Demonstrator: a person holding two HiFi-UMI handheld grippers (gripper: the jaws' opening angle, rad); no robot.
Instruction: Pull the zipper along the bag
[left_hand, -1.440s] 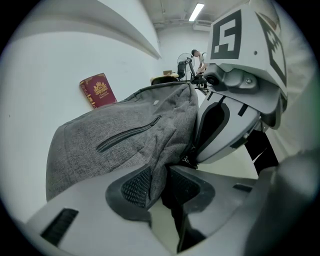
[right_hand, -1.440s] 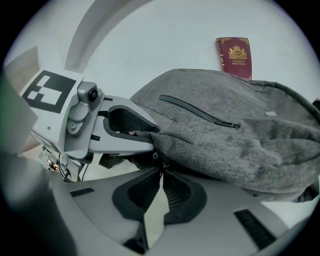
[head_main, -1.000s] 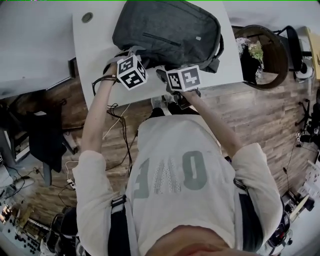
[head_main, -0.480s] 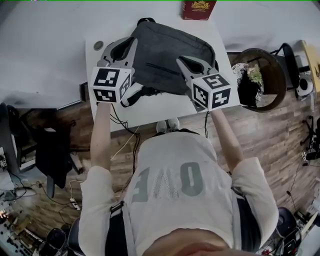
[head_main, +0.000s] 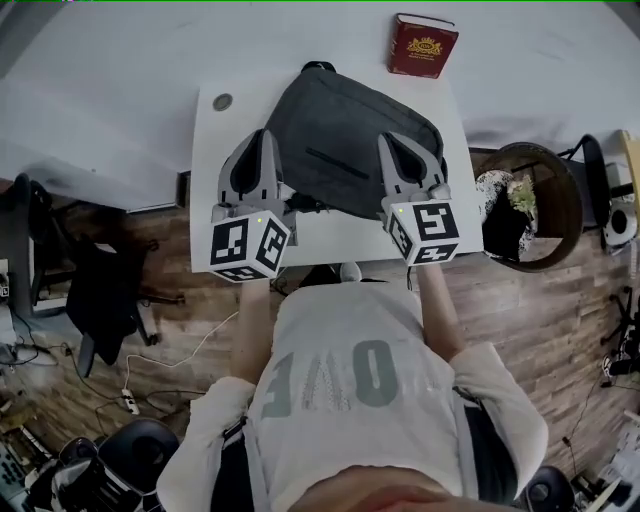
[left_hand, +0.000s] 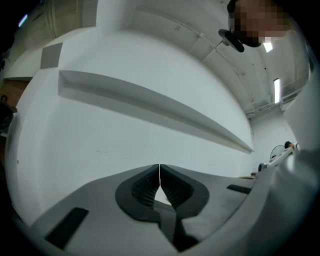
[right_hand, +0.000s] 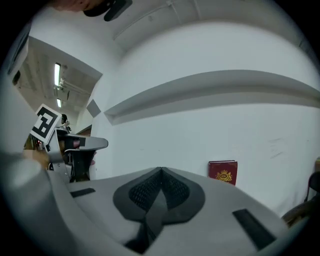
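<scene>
Hovering, left tool (head_main: 263, 138), right tool (head_main: 392, 141), just closed

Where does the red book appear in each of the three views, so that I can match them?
Head view: red book at the top, right of centre, beyond the grey bag.
Left gripper view: not in it.
Right gripper view: lower right, behind the right tongs.
Shared landmark: the white wall's long ledge, in both gripper views.
</scene>
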